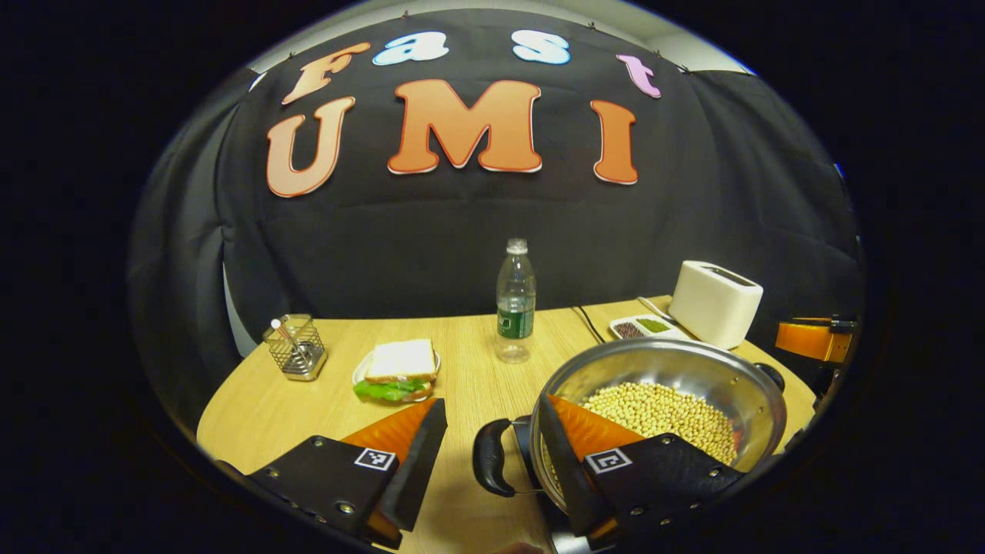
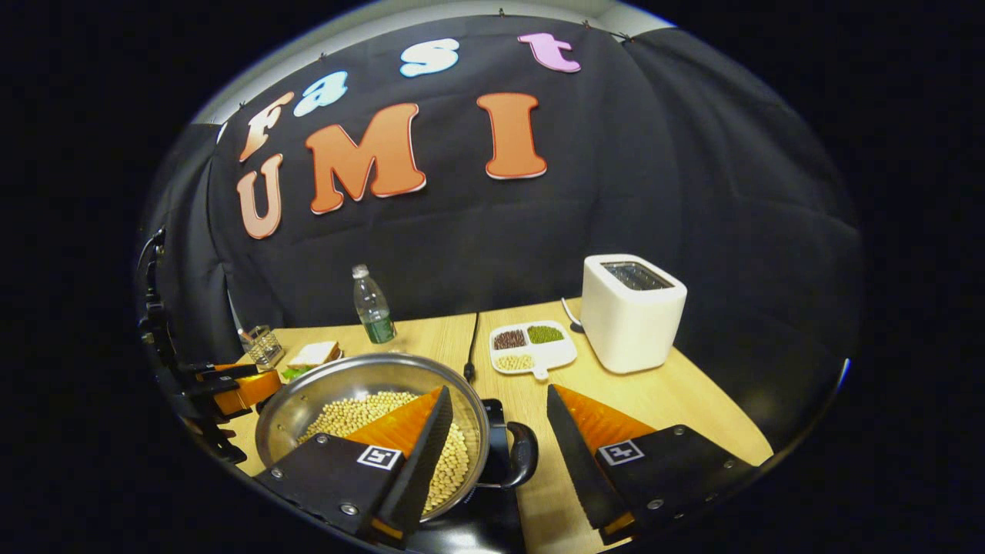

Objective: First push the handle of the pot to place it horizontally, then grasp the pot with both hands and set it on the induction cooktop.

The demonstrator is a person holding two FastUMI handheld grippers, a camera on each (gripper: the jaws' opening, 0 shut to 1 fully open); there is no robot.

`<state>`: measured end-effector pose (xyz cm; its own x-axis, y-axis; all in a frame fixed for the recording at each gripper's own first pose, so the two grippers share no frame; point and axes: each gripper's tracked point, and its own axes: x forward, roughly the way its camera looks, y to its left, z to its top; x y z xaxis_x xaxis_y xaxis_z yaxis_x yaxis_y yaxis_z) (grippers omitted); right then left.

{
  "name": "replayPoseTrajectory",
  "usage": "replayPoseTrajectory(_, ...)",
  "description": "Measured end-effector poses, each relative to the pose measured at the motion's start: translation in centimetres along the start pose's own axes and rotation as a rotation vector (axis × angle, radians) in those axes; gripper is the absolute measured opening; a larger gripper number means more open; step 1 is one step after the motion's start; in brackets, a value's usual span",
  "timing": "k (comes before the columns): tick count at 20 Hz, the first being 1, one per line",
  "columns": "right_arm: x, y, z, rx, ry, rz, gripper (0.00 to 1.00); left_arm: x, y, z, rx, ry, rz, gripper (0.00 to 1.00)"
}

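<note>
We see the pot full of pale beans near the front edge of the bench, resting on a dark surface that looks like the induction cooktop, though only part of it shows below the pot in the right gripper view. The pot has 2 black loop handles on opposite sides. In the left gripper view, the left gripper has its jaws apart, and the near handle lies in the gap between them, untouched as far as we can tell; 1 finger reaches over the rim above the beans. In the right gripper view, the right gripper also has its jaws apart, with the other handle in its gap and 1 finger over the rim.

We judge that the line through the 2 handles runs across, side to side along the bench, so each gripper faces its own handle and neither is much nearer. The coming move turns on each pair of jaws closing on its handle.

Behind stand a water bottle, a sandwich, a wire basket, a toaster and a divided dish.
</note>
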<state>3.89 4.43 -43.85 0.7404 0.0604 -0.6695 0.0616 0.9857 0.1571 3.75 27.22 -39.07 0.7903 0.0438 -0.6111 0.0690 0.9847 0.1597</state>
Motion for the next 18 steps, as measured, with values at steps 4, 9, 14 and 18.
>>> replayPoseTrajectory(4,-3.6,1.1,5.3,-0.063,-0.14,0.008,0.86,-5.1,2.0,7.4,0.016,-0.134,0.036,0.74)
replayPoseTrajectory(9,-10.2,3.0,12.5,-0.115,-0.339,0.026,0.91,-13.8,4.0,17.7,0.039,-0.36,0.079,0.71)
replayPoseTrajectory(14,-15.5,4.4,17.8,-0.169,-0.455,0.041,0.93,-20.4,6.1,22.4,0.004,-0.42,0.157,0.72)
replayPoseTrajectory(18,-19.4,4.9,21.2,-0.191,-0.508,0.047,0.93,-25.2,8.3,27.2,-0.043,-0.503,0.188,0.73)
